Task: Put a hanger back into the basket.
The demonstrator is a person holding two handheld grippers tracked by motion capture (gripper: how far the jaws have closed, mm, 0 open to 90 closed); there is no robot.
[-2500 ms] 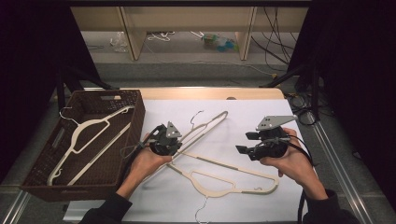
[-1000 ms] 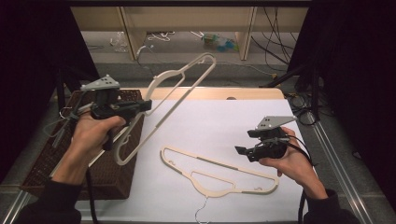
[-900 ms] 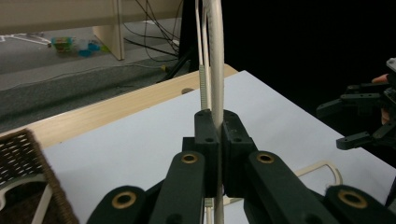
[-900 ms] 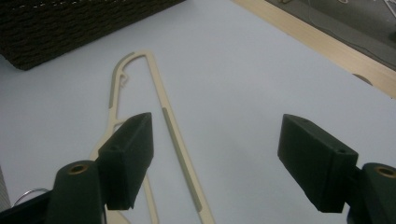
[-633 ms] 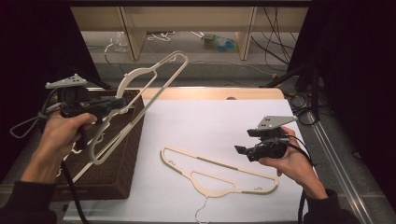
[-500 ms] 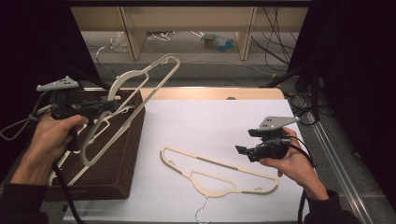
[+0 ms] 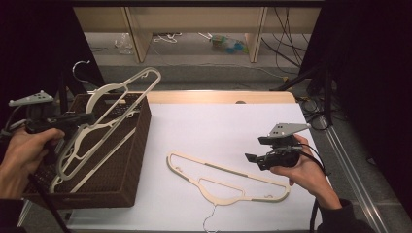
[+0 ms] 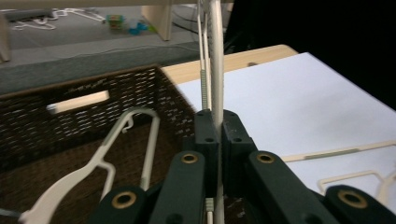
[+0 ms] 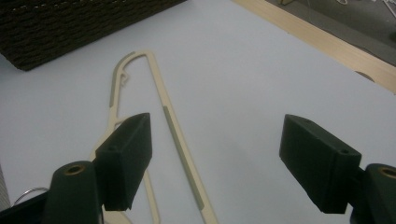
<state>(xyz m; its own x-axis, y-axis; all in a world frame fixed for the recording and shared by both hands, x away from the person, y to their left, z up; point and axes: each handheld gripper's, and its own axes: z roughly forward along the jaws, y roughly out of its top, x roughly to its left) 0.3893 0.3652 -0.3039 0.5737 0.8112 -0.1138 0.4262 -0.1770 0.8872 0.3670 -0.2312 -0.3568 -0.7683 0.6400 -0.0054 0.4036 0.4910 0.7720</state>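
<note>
At left of frame my left gripper [image 7: 73,120] pinches a hanger's [image 7: 114,114] thin stiff bar over the basket [image 7: 127,160] — light, apt to swing — while my right gripper [image 7: 256,158] gapes empty.

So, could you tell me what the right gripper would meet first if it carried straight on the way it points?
Probably the cream hanger lying on the white sheet: it sits just ahead of and below the right gripper, whose jaws stand open. Depth is hard to judge.
</note>
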